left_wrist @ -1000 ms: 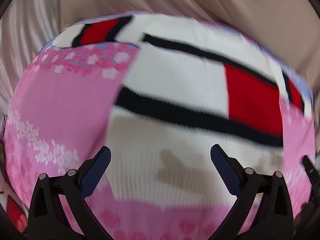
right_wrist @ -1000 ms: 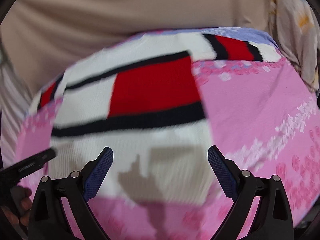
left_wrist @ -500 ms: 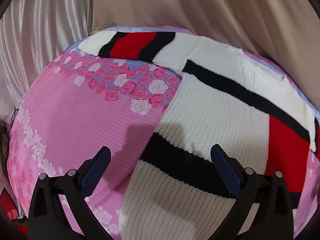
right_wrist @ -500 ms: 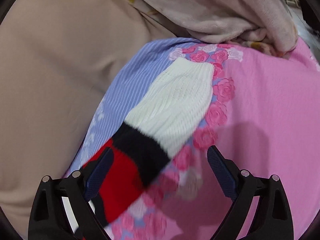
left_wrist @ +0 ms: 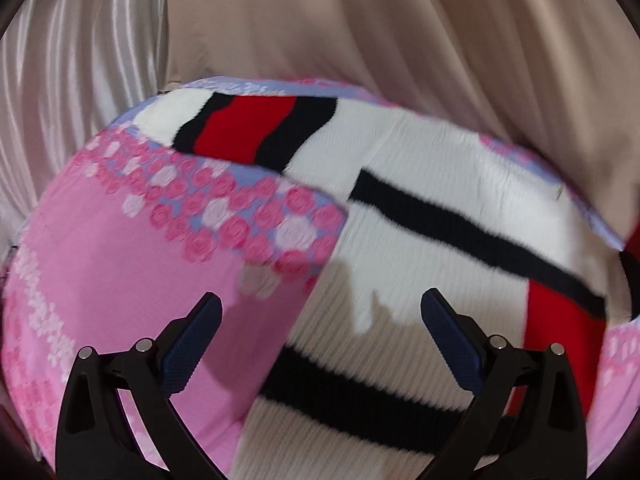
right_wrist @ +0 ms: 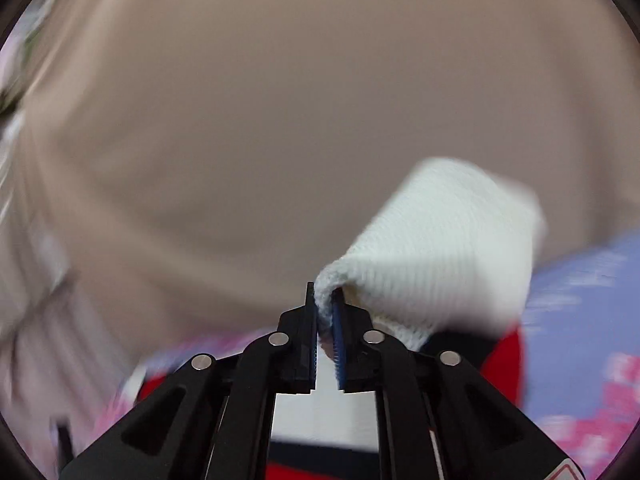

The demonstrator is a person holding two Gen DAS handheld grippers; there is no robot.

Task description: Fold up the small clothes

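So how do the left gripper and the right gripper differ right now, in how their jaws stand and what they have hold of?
The left gripper has its jaws wide apart with nothing between them; the right gripper has just closed its jaws on the white ribbed cuff of the striped knit sweater. The left hangs over the sweater body lying on the pink floral sheet; the right holds the cuff raised. Both have black frames and blue pads.

A pink bedsheet (left_wrist: 100,280) printed with roses and edged by a lavender band covered the bed. Beige curtain fabric (left_wrist: 400,40) hung in folds behind it, toward 12 o'clock. A glossy silver-white pleated curtain (left_wrist: 72,80) hung at 10 o'clock. Lighting was soft and even.
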